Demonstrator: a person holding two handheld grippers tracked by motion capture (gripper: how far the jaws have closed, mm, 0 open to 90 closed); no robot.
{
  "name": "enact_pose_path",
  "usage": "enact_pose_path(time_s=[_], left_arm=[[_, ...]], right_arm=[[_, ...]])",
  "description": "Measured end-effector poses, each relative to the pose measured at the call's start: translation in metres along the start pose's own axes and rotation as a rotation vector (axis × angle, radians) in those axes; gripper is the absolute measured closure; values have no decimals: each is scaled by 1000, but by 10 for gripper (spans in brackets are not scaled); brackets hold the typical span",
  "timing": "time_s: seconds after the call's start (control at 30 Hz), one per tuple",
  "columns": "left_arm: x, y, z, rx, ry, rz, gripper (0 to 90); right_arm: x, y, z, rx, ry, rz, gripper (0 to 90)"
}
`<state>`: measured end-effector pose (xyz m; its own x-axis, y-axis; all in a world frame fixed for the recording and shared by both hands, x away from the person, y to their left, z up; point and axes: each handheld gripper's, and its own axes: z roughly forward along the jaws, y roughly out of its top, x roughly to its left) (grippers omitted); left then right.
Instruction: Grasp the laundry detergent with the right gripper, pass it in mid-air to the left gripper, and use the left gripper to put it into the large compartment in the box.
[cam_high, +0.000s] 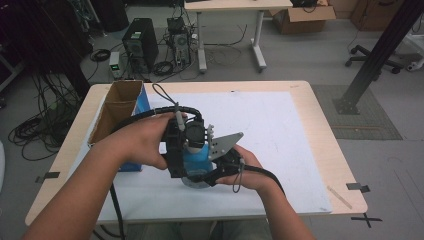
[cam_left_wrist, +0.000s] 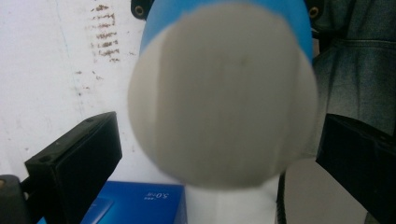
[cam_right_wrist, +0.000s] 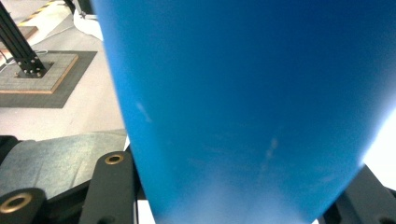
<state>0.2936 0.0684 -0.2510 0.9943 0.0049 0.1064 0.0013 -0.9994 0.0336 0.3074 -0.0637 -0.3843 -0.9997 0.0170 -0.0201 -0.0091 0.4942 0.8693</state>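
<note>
Gripping a blue bottle (cam_high: 196, 156) at table centre, the right gripper (cam_high: 212, 172) pinches its body while the left gripper (cam_high: 182, 167), jaws spread, flanks its white cap (cam_left_wrist: 223, 93), seemingly to unscrew; cardboard box (cam_high: 119, 106) at ten o'clock.

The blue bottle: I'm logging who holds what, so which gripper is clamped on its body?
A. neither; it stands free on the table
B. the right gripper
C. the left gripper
B: in the right gripper view the blue bottle sits between the right gripper's jaws, which are closed on it.
</note>
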Motion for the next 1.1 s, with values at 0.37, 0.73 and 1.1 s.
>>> enact_pose_path(time_s=[0.37, 0.73, 1.1], left_arm=[[-1, 3, 6, -1, -9, 5, 8], [-2, 5, 7, 1, -18, 13, 67], [-2, 5, 7, 0, -34, 19, 163]], right_arm=[[3, 4, 8, -5, 0, -2, 446], [4, 6, 12, -3, -4, -2, 445], [5, 5, 13, 1, -2, -4, 445]])
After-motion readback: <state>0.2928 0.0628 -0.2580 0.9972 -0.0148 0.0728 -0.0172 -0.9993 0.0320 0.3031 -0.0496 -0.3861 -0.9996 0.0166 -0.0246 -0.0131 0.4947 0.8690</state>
